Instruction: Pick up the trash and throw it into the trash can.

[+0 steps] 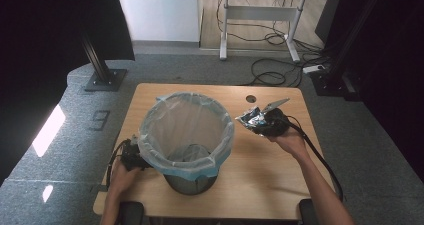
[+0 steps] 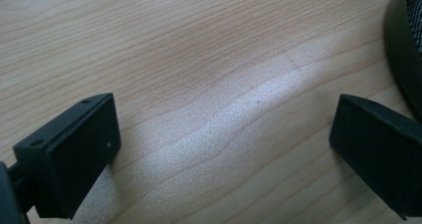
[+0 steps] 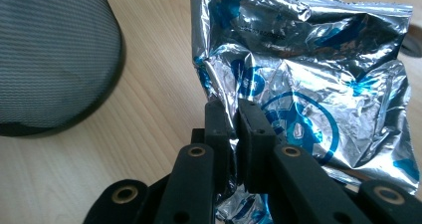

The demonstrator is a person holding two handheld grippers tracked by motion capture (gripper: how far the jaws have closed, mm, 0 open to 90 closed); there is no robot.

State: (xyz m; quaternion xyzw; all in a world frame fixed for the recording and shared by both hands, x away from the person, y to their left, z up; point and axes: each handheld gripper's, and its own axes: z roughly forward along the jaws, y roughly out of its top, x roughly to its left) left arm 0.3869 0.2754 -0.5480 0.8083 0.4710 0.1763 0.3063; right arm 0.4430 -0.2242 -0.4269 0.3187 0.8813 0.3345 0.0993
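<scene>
On the table (image 1: 260, 185) before me the bin (image 1: 186, 137) is the biggest thing, a dark mesh can lined with a pale blue bag (image 1: 150, 135) whose edge is folded out over the rim; its mouth gapes wide and I see nothing lying in it from above. My left gripper (image 2: 224, 134) sits low beside the bin's foot at the table's left edge, its jaws spread wide over bare wood and holding nothing, the bin's dark base just past one jaw. My right gripper (image 3: 234, 129) is to the right of the bin, lifted off the table as far as I can judge, with its jaws pressed together on a crumpled foil pouch (image 3: 308, 79), silver with blue print. The pinch lands on a fold at the pouch's near edge, and the rest fans out beyond the jaws toward the bin, near its rim but apart from it. I judge the pouch light and limp: thin creased film that bends wherever it likes and looks slick, so a grip on a single layer could slide off. A doubled fold or the sealed seam is the safer hold, taken deep between the pads. It should drop freely when the jaws part, though so light a thing may flutter, so I would want it well over the mouth.
</scene>
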